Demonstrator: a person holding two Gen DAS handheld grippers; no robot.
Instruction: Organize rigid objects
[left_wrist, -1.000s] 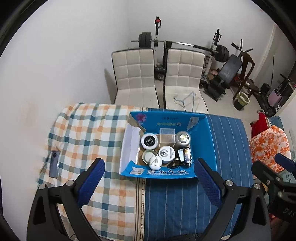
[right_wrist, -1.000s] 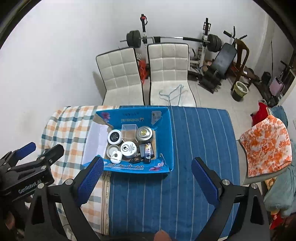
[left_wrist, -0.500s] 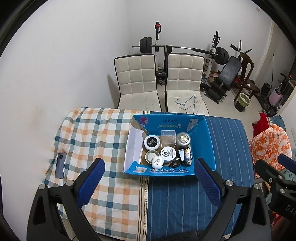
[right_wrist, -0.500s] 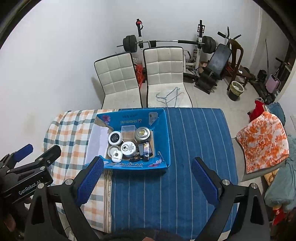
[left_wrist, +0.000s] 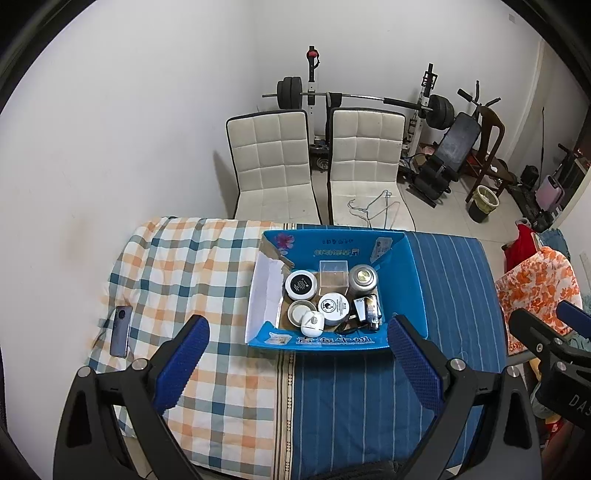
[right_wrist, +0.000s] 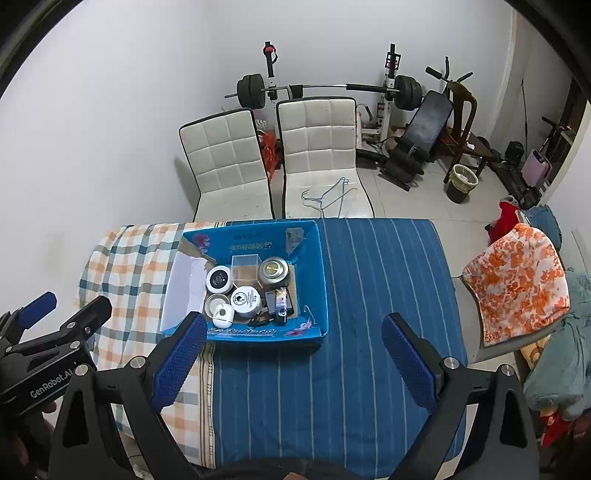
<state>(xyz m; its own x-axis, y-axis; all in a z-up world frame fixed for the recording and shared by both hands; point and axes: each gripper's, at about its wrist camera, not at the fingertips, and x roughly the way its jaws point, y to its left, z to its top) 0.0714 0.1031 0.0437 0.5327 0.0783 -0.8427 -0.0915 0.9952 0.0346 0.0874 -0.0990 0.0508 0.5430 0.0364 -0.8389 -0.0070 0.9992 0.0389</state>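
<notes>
An open blue cardboard box (left_wrist: 410, 280) (right_wrist: 314, 273) sits on the table, straddling a checked cloth and a blue striped cloth. Inside are a black-lidded jar (left_wrist: 301, 284), a white-lidded jar (left_wrist: 333, 306), a clear plastic box (left_wrist: 333, 274), a silver tin (left_wrist: 363, 277), a small white case (left_wrist: 312, 323) and dark small items (left_wrist: 371, 314). My left gripper (left_wrist: 295, 363) is open and empty, held high and back from the box. My right gripper (right_wrist: 291, 363) is open and empty, also high above the near table edge.
A phone (left_wrist: 121, 336) lies on the checked cloth at the left edge. Two white padded chairs (left_wrist: 273, 170) stand behind the table, one with wire hangers (left_wrist: 373, 206). Gym equipment (left_wrist: 436, 110) lines the far wall. An orange floral cloth (right_wrist: 517, 280) drapes a chair at right.
Both grippers have pulled back and up from the table, so the box looks smaller and farther. The box contents have not moved. Both stay open.
</notes>
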